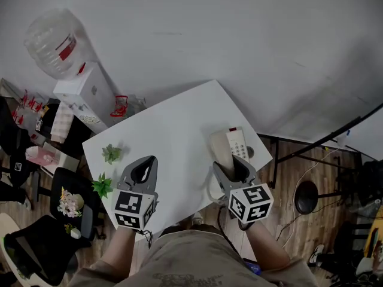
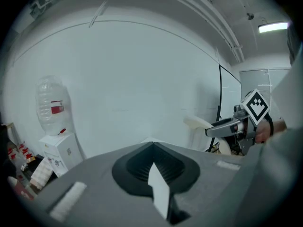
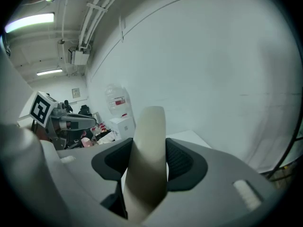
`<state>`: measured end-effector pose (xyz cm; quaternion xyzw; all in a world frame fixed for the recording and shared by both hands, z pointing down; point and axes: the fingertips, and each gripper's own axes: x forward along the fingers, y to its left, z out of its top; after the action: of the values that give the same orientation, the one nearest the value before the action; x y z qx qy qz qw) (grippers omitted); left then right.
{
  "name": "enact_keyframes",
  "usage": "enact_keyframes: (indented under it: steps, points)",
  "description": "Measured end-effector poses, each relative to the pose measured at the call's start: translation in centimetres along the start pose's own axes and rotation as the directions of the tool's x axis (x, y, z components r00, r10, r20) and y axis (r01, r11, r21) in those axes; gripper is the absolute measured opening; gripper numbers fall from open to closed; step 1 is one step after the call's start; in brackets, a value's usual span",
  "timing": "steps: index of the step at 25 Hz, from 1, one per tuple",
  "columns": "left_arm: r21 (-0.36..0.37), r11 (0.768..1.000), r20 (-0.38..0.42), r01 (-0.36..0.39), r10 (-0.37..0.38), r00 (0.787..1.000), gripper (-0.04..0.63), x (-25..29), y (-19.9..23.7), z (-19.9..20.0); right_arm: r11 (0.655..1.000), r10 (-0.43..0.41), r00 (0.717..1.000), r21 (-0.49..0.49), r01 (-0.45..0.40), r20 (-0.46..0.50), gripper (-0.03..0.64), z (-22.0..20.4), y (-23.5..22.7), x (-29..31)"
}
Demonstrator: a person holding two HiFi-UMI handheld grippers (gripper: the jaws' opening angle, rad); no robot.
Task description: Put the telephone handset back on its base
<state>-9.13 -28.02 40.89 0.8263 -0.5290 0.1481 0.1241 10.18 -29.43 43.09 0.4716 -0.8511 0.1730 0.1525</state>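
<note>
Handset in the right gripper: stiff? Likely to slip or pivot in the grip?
Probably rigid: the handset shows a straight, moulded shape between the fingers of the right gripper. Its smooth, rounded shell looks slippery. It juts well past the fingers, so it may pivot if bumped.

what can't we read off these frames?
- Cradle of the telephone base: in the head view the handset and right gripper cover it.
- Print on the keypad: head view, too small.
- Handset's lower end: in the right gripper view it is hidden behind the jaws and cut off by the bottom edge.
</note>
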Motion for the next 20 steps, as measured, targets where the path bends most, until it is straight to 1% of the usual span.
enact_keyframes:
  steps: [2, 4, 6, 8, 15, 20]
  points:
    - [-0.025, 1.0, 0.024, 0.019, -0.019, 1.0, 0.0, 0.9, -0.3, 1.1, 1.0, -0.031, 0.999, -0.002, 0.031, 0.007, 0.242, 0.6, -1.7, 0.2]
    - [-0.036, 0.999, 0.067, 0.032, -0.03, 0.997, 0.0, 1.7, -0.8, 2.8, 0.998, -0.06, 0.998, -0.009, 0.06, 0.017, 0.242, 1.2, -3.4, 0.5]
    - [-0.015, 0.999, 0.092, 0.037, -0.036, 0.995, 0.0, 2.7, -1.3, 4.0, 0.996, -0.087, 0.996, -0.005, 0.087, 0.025, 0.242, 1.5, -5.0, 0.9]
    - [0.007, 0.999, 0.094, 0.049, -0.049, 0.994, 0.0, 4.1, -1.9, 4.4, 0.994, -0.108, 0.994, 0.005, 0.108, 0.029, 0.242, 1.2, -6.4, 1.4]
    - [0.052, 0.992, 0.035, 0.114, -0.116, 0.993, 0.0, 9.3, -4.4, 2.9, 0.991, -0.13, 0.991, 0.007, 0.13, -0.016, 0.242, -2.7, -9.9, 4.5]
    - [0.057, 0.989, -0.033, 0.135, -0.133, 0.991, 0.0, 12.1, -5.4, 0.3, 0.992, -0.127, 0.99, -0.001, 0.127, -0.057, 0.242, -6.3, -11.2, 7.1]
